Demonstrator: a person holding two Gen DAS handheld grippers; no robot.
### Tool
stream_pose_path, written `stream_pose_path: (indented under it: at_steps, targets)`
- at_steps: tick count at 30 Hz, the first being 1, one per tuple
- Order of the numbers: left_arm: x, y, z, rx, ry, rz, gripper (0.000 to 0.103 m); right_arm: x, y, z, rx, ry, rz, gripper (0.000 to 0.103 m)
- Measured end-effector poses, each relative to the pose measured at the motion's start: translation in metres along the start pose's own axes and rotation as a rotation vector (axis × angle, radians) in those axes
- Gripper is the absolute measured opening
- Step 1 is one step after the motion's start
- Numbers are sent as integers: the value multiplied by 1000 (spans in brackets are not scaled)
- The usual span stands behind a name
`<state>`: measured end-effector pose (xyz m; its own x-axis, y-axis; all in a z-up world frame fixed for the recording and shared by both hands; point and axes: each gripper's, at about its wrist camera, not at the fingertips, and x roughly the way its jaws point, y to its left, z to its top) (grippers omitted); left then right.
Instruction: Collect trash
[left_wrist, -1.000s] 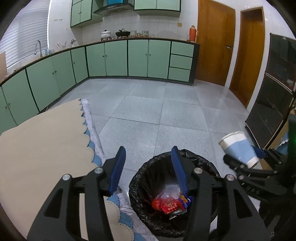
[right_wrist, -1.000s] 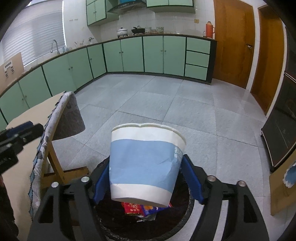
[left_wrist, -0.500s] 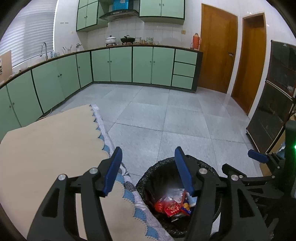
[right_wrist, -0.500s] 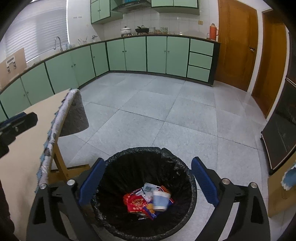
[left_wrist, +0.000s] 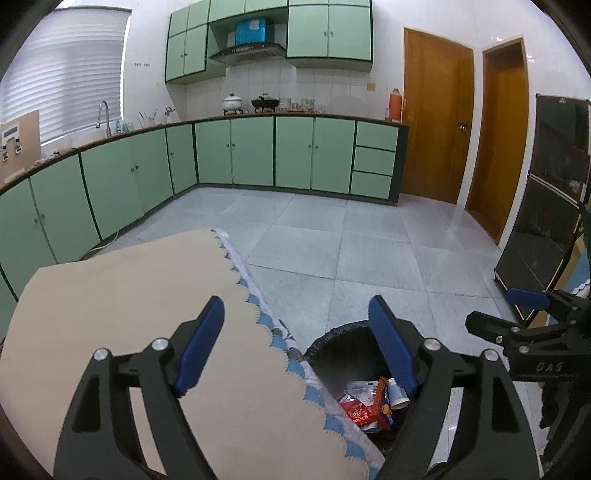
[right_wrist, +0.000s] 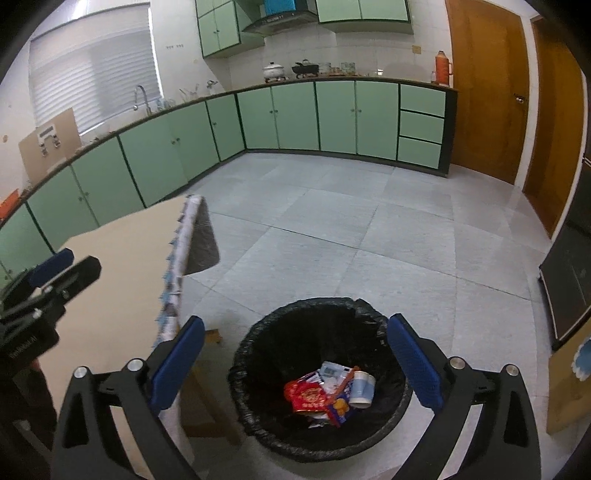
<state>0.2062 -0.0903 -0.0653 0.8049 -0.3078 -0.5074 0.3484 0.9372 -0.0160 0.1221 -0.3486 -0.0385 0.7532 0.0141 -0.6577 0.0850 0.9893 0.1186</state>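
Note:
A black-lined trash bin (right_wrist: 258, 339) stands on the floor beside the table; it also shows in the left wrist view (left_wrist: 332, 334). Inside lie a blue-and-white paper cup (right_wrist: 362, 387) on its side, a red wrapper (right_wrist: 308, 397) and other packets; the cup shows in the left wrist view too (left_wrist: 397, 393). My right gripper (right_wrist: 295, 363) is open and empty above the bin. My left gripper (left_wrist: 297, 345) is open and empty over the table edge next to the bin. Each gripper shows at the edge of the other's view.
A table with a beige cloth (left_wrist: 129, 295) and blue scalloped edge lies left of the bin. Green cabinets (right_wrist: 332, 114) line the far walls. Wooden doors (left_wrist: 436, 125) and a dark glass cabinet (left_wrist: 550, 221) stand at the right. Grey tile floor (right_wrist: 351, 221) lies beyond.
My right gripper opened and let go of the paper cup, which dropped into the bin. Both grippers have risen and pulled back; the left one now sits over the table edge.

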Motion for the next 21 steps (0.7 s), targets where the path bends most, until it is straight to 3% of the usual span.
stream_pose_path:
  at_steps: [7, 21]
  targets:
    - [-37, 2, -10, -2, -29, -3, 89, -35, 14, 0, 6, -18, 23, 97]
    - [-89, 6, -21, 9, -64, 11, 93, -96, 34, -8, -27, -99, 56, 97]
